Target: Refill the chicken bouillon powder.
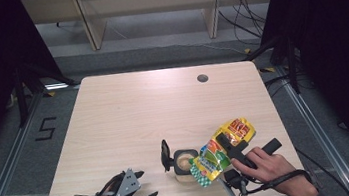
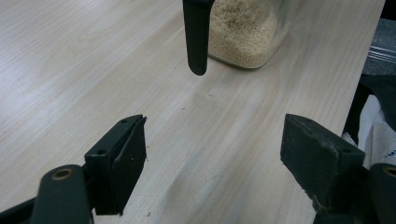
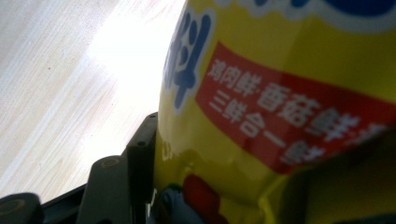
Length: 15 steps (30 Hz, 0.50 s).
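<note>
Fingers (image 3: 140, 158) of right gripper (image 1: 228, 144) clamp glossy yellow seasoning pouch (image 1: 221, 150), tilted mouth-down over clear square grain-filled jar (image 1: 185, 163) for pouring; left gripper (image 2: 212, 158) fingers wide, empty, just short of jar.

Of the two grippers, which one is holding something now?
The right gripper: its jaws clamp the yellow packet, tilted over the jar. The left gripper stands open over bare table.

A glossy yellow plastic pouch (image 3: 280, 107) takes up most of the right gripper view, close and slightly blurred, bearing a red band with white Chinese characters and blue lettering outlined in white. The right gripper (image 3: 219, 186) clamps it: one black jaw presses against the pouch's lower left side. Beyond lies a pale wood-grain tabletop (image 3: 70, 84), brightly glared near the pouch.
</note>
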### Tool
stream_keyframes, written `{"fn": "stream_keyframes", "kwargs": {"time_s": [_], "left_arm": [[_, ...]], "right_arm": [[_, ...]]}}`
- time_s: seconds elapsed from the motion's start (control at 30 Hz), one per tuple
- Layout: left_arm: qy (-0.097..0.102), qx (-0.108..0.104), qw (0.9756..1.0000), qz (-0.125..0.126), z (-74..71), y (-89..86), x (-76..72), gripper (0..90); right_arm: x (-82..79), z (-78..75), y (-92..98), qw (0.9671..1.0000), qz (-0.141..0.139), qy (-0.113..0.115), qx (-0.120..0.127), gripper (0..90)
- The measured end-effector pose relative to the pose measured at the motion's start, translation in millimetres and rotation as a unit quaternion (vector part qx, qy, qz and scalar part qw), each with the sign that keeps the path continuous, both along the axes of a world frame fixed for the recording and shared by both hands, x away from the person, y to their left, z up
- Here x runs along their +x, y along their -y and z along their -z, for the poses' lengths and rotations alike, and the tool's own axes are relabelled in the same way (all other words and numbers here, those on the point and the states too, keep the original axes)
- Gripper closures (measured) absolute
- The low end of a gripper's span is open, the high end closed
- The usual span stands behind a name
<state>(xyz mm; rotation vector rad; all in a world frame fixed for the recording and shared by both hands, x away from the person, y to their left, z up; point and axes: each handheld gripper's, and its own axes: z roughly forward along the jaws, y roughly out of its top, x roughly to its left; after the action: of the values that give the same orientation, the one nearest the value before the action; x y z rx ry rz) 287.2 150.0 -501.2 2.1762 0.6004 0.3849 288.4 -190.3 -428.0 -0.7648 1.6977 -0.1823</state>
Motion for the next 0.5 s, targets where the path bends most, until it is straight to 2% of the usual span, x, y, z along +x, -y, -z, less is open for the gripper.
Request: {"fn": "stream_keyframes", "kwargs": {"time_s": [0.17, 0.2, 0.27, 0.37, 0.4, 0.5], "left_arm": [[-0.004, 0.006, 1.0, 0.004, -1.0, -0.6, 0.1, 22.1], [-0.004, 0.006, 1.0, 0.003, -0.9, -0.5, 0.2, 22.1], [-0.005, 0.006, 1.0, 0.003, -0.9, -0.5, 0.2, 22.1], [-0.004, 0.006, 1.0, 0.003, -1.0, -0.5, 0.2, 22.1], [-0.002, 0.002, 1.0, 0.001, -0.4, -0.2, 0.1, 22.1], [0.002, 0.002, 1.0, 0.0, -0.1, -0.2, 0.3, 22.1]], "right_arm": [[-0.2, -0.3, 0.2, 1.0, -0.001, 0.002, 0.0, 42.1], [-0.9, 0.0, 0.9, 0.9999, 0.006, 0.0, 0.012, 42.2], [0.0, -1.4, 0.8, 1.0, 0.002, 0.001, 0.002, 42.1], [0.0, -1.3, 0.9, 1.0, 0.001, -0.001, 0.004, 42.2], [-0.7, 0.5, 0.8, 0.9999, 0.005, -0.003, 0.014, 42.2], [-0.9, 0.4, 0.8, 0.9999, 0.004, -0.002, 0.015, 42.2]]}}
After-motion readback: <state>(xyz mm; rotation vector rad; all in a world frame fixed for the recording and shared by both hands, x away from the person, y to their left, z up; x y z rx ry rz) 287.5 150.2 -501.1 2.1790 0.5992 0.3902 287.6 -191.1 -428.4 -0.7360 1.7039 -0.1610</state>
